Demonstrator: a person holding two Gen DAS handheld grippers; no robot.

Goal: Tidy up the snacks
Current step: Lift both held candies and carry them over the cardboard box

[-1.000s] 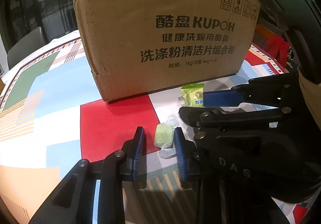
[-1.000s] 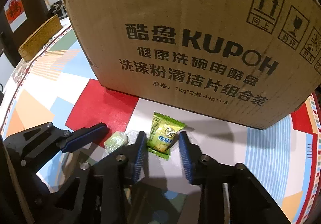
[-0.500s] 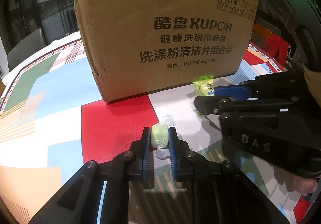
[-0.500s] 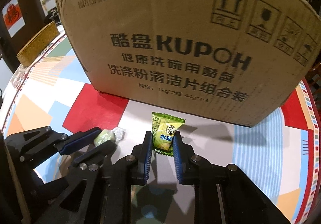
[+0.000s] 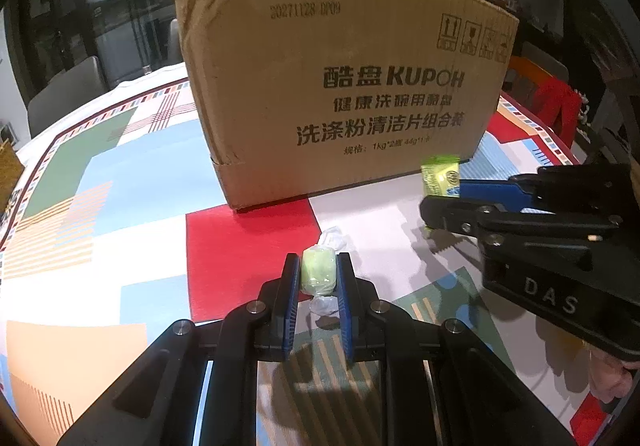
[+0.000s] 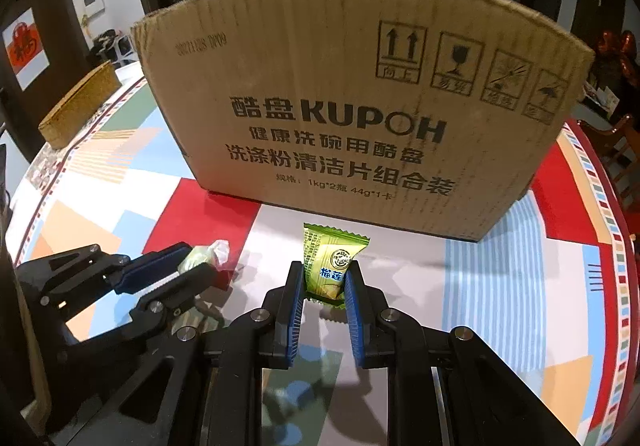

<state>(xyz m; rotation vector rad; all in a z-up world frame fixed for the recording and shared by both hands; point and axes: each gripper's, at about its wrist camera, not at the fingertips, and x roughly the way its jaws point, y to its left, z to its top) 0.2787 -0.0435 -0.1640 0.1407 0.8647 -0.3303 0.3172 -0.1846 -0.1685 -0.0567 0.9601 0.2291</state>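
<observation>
My left gripper (image 5: pixel 318 266) is shut on a pale green candy in a clear twist wrapper (image 5: pixel 318 275), just above the patterned tablecloth. My right gripper (image 6: pixel 323 270) is shut on a green snack packet (image 6: pixel 330 262) and holds it upright, clear of the table. In the left wrist view the right gripper (image 5: pixel 440 192) shows at the right with the green packet (image 5: pixel 440 176) in it. The right wrist view catches the left gripper (image 6: pixel 192 264) at lower left with the wrapped candy (image 6: pixel 204 254). A large brown cardboard box (image 5: pixel 344 86), also (image 6: pixel 360 118), stands just behind both.
The table wears a cloth of red, blue, green and orange blocks (image 5: pixel 100 182). A woven basket (image 6: pixel 80 106) sits at the table's far left edge. Chairs (image 5: pixel 64 94) stand beyond the table. A red object (image 5: pixel 556 106) lies behind the box at right.
Both grippers closed: the left on the pale green candy, the right on the green packet. The right gripper then rose with the packet. The box looks farther off in both views.
</observation>
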